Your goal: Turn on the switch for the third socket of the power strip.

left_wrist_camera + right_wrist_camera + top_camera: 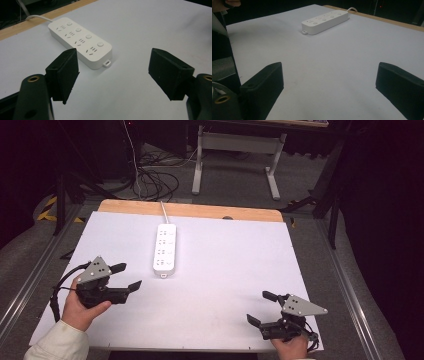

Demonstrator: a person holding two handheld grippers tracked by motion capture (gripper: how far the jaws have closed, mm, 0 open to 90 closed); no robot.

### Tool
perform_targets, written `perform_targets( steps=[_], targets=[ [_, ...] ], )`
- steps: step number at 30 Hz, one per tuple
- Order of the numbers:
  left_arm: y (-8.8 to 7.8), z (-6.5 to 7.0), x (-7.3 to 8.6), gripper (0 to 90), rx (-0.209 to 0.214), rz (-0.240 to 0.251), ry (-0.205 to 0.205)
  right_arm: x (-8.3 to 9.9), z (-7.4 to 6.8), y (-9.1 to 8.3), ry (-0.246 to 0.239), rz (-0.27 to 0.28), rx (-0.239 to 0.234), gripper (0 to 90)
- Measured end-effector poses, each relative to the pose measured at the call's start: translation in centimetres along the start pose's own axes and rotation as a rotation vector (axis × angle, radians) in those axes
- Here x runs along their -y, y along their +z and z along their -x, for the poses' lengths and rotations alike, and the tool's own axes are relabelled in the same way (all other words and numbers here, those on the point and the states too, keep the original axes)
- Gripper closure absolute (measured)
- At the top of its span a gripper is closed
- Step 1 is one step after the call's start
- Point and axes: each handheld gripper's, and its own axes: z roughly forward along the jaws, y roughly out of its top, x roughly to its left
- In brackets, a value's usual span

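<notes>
High view: both tongs, left (127,276) and right (261,307), gape wide above table (225,255).

White-topped table (240,285) carries one white power strip (165,248)

High view looks down over the table (240,270); both gripper views sit low, facing the shared power strip (80,41)
</notes>
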Motion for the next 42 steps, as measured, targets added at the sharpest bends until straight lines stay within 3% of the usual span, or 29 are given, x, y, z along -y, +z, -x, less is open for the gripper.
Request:
perform_targets(
  steps=[9, 12, 16, 20, 23, 26, 30, 32, 33, 35, 36, 37, 39, 42],
  targets=[
    [1.4, 0.0, -3.2, 24.7, 0.017, -0.024, 0.043, 0.1, 0.2, -0.1, 0.011, 0.011, -0.014, 7.8],
    [1.5, -0.1, -3.5, 24.7, 0.014, -0.02, 0.037, 0.1, 0.2, -0.1, 0.011, 0.011, -0.015, 7.8],
    [1.6, -0.7, -4.0, 24.8, 0.028, -0.011, -0.005, 0.1, 0.3, -0.2, 0.009, 0.014, -0.02, 7.8],
    [1.8, -1.0, -4.2, 25.3, 0.031, -0.018, -0.011, 0.1, 0.2, -0.3, 0.009, 0.017, -0.017, 7.9],
    [2.1, -1.0, -4.4, 31.0, -0.03, -0.026, 0.027, 0.1, 0.2, -0.2, 0.009, 0.012, -0.016, 7.9],
    [2.6, -1.1, -4.5, 36.9, -0.063, -0.032, 0.046, 0.1, 0.2, -0.2, 0.007, 0.012, -0.019, 7.9],
    [3.0, -1.3, -4.8, 47.9, -0.063, -0.037, 0.045, 0.1, 0.2, -0.2, -0.002, 0.01, -0.015, 7.8],
    [3.3, -1.4, -5.0, 49.6, -0.063, -0.039, 0.035, 0.1, 0.2, -0.2, -0.003, 0.009, -0.016, 7.9],
    [3.5, -1.6, -5.3, 54.7, -0.043, -0.024, 0.002, 0.2, 0.2, -0.3, -0.002, 0.007, -0.012, 7.8],
    [3.8, -2.0, -5.4, 61.3, -0.019, -0.004, -0.027, 0.2, 0.2, -0.3, 0.0, 0.007, -0.013, 7.9],
    [3.8, -2.0, -5.4, 65.1, -0.019, -0.004, -0.027, 0.2, 0.2, -0.3, 0.0, 0.009, -0.013, 7.9],
    [4.1, -2.4, -5.6, 69.0, 0.012, -0.001, -0.054, 0.2, 0.2, -0.3, -0.001, 0.009, -0.011, 7.9],
    [4.5, -2.7, -5.8, 75.6, 0.034, 0.004, -0.096, 0.2, 0.2, -0.3, -0.001, 0.008, -0.015, 7.8],
    [5.0, -3.2, -6.0, 85.5, 0.055, -0.008, -0.123, 0.2, 0.2, -0.2, -0.004, 0.008, -0.02, 7.8]
  ],
)
